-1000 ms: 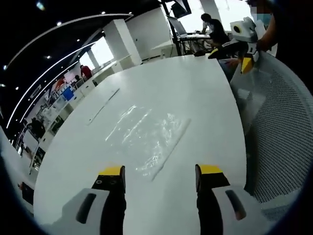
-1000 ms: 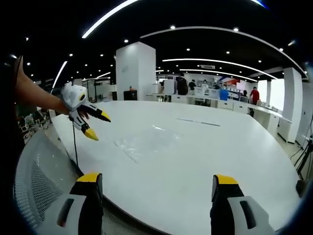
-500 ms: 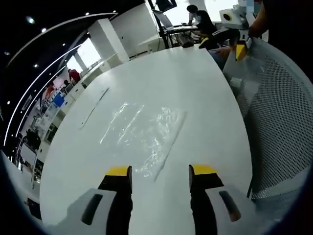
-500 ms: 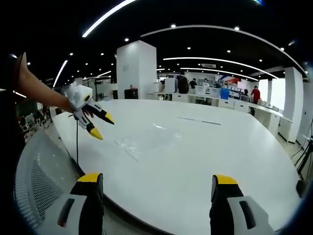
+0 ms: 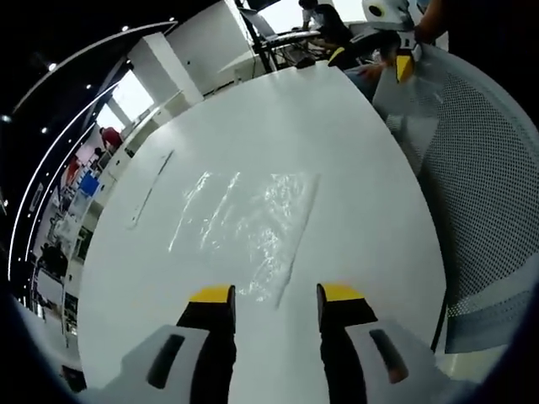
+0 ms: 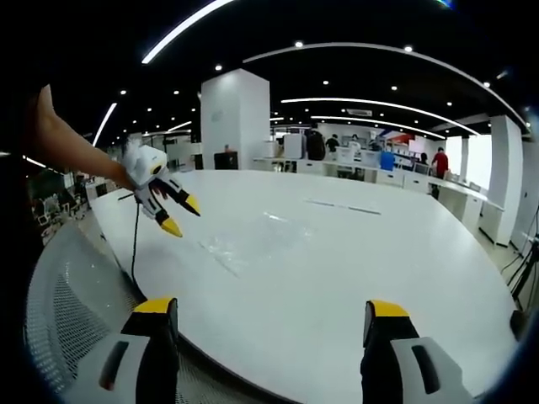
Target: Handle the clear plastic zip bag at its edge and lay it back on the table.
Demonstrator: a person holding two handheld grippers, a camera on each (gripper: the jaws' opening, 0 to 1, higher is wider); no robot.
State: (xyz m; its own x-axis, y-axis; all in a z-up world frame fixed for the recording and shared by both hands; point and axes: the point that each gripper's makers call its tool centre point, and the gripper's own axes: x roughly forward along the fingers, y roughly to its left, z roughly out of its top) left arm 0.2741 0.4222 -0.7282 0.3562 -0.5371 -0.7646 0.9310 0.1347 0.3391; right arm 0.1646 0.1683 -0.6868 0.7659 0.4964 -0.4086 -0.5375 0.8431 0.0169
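A clear plastic zip bag lies flat on the white table; it also appears as a faint sheen, the bag, in the right gripper view. My left gripper hovers just short of the bag's near edge, jaws apart with nothing between them. From the right gripper view the left gripper shows above the table, left of the bag, held by a hand. My right gripper stands wide open near the table's edge, far from the bag, and shows as the right gripper at the top of the left gripper view.
A grey mesh chair stands along the table's edge, also seen as the chair. A thin strip lies on the table beyond the bag. Desks, a white pillar and people fill the office behind.
My left gripper has moved closer to the bag's near edge and its jaws have narrowed. The right gripper has held still.
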